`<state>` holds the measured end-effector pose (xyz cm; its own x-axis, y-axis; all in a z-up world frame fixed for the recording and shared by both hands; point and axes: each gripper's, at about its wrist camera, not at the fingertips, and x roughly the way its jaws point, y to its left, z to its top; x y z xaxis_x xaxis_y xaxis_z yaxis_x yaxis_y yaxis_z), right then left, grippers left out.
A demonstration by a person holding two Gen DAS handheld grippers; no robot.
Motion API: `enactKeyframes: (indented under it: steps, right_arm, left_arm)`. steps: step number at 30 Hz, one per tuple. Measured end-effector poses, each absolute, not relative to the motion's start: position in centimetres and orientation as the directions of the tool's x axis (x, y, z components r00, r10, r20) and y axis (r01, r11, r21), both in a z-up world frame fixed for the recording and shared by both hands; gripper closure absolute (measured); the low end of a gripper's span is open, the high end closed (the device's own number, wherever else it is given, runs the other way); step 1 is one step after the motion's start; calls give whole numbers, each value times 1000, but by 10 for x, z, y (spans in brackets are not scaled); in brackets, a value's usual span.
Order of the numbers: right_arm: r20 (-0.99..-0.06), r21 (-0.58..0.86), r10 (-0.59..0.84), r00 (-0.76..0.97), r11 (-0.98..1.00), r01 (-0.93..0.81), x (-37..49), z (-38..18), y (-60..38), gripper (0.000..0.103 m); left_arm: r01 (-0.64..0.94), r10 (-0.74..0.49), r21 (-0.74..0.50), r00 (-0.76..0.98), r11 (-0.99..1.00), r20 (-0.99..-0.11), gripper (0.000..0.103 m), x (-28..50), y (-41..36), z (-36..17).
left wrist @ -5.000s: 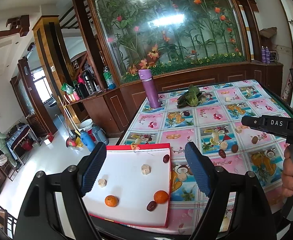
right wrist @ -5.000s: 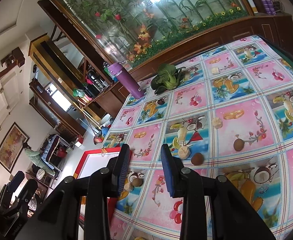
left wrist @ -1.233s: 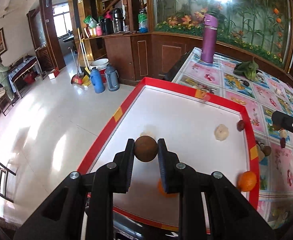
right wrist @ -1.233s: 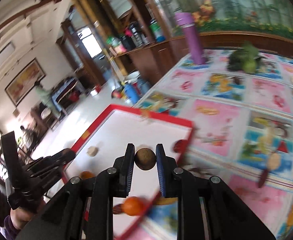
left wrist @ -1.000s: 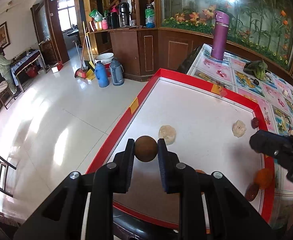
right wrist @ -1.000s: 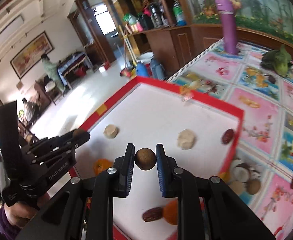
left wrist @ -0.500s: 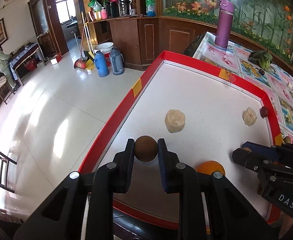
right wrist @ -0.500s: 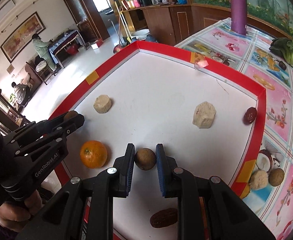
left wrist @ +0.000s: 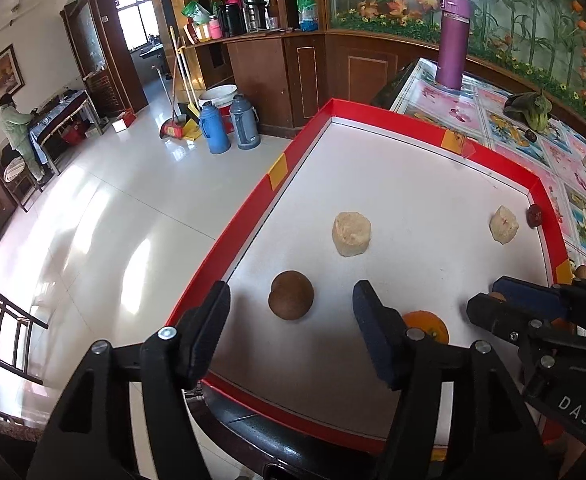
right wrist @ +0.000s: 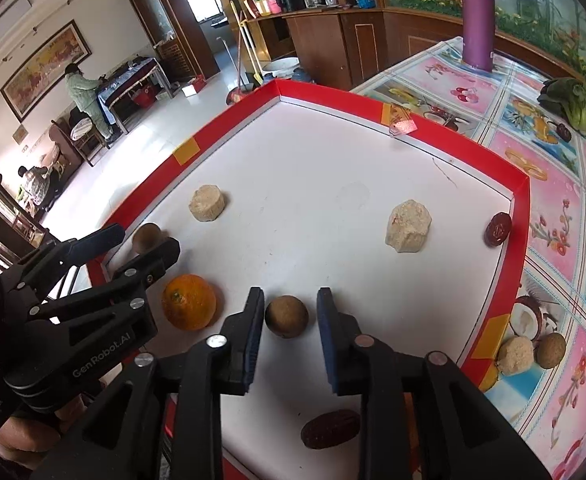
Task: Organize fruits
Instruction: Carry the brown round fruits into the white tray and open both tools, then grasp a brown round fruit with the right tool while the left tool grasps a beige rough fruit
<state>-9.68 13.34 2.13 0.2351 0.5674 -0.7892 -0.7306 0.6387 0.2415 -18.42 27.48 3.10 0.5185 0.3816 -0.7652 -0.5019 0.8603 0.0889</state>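
In the left wrist view, the left gripper (left wrist: 291, 312) has its jaws spread wide, and a round brown fruit (left wrist: 291, 295) lies on the white floor of the red-rimmed tray (left wrist: 277, 168) between them, touching neither finger. This fruit is dull brown, almost a ball, with a matte and slightly rough skin. It sits in the lower centre of the frame, near the tray's left rim.

In the right wrist view, the right gripper (right wrist: 287, 316) is also spread apart, and a second round fruit (right wrist: 286, 316) rests on the tray between its fingers, with small gaps on both sides. This one is paler, tan-brown, with a fine speckled skin. Just to the left of it lies an orange (right wrist: 189, 306), bright and dimpled. A dark wrinkled date (right wrist: 330, 429) is at the lower centre of the frame. Two pale beige chunks (right wrist: 408, 226) lie higher on the tray, well apart.
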Motion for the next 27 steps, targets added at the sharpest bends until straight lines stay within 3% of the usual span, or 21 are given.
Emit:
enactKeyframes:
  steps: [6, 11, 21, 27]
  right_arm:
    - [-657, 314, 700, 281, 593, -741, -94, 59, 91, 68]
    - [-569, 329, 712, 411, 656, -680, -76, 86, 19, 60]
    - [-585, 424, 576, 571, 817, -390, -41, 69, -126, 59]
    - [-622, 425, 561, 547, 828, -367, -46, 54, -136, 59]
  left_arm:
    - [-493, 386, 64, 586, 867, -713, 26, -195, 262, 59]
    - [-417, 355, 65, 671, 907, -651, 19, -199, 230, 85]
    - [-222, 227, 91, 725, 971, -650, 15, -186, 160, 91]
    - [-128, 176, 120, 723, 984, -668, 15, -186, 127, 82]
